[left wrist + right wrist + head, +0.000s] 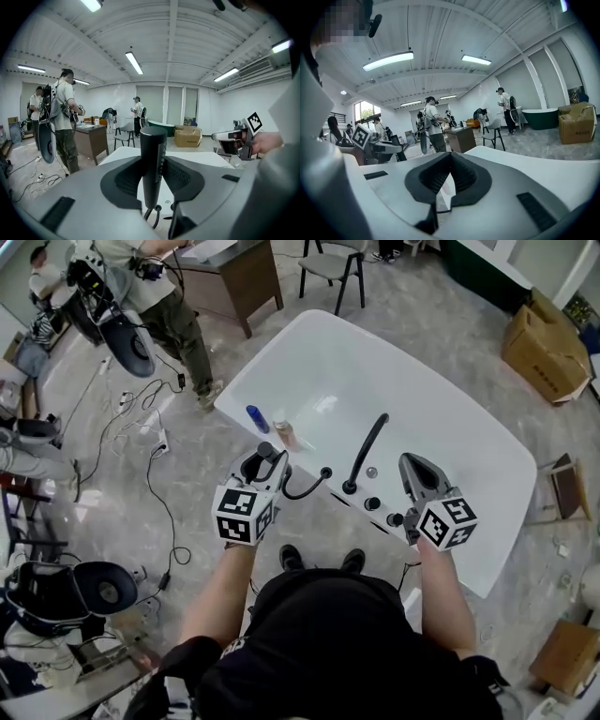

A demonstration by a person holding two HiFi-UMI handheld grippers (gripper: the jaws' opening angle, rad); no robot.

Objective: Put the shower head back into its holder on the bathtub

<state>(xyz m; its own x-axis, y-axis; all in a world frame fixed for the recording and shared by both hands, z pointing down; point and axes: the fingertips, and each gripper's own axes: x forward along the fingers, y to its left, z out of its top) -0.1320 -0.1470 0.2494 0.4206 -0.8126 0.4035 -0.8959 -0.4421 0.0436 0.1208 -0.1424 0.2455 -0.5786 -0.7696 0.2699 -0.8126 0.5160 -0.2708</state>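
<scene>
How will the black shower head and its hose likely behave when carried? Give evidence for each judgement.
The shower head is a smooth, round black handle, so it may slip or twist in the left gripper. Its hose sags in a loop, so it is probably floppy and may tug sideways. The handle itself looks stiff.

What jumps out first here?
The white bathtub fills the middle of the head view, with a black curved spout on its near rim. The left gripper holds the black shower head upright in its jaws, hose hanging below. The right gripper is shut and empty.
</scene>
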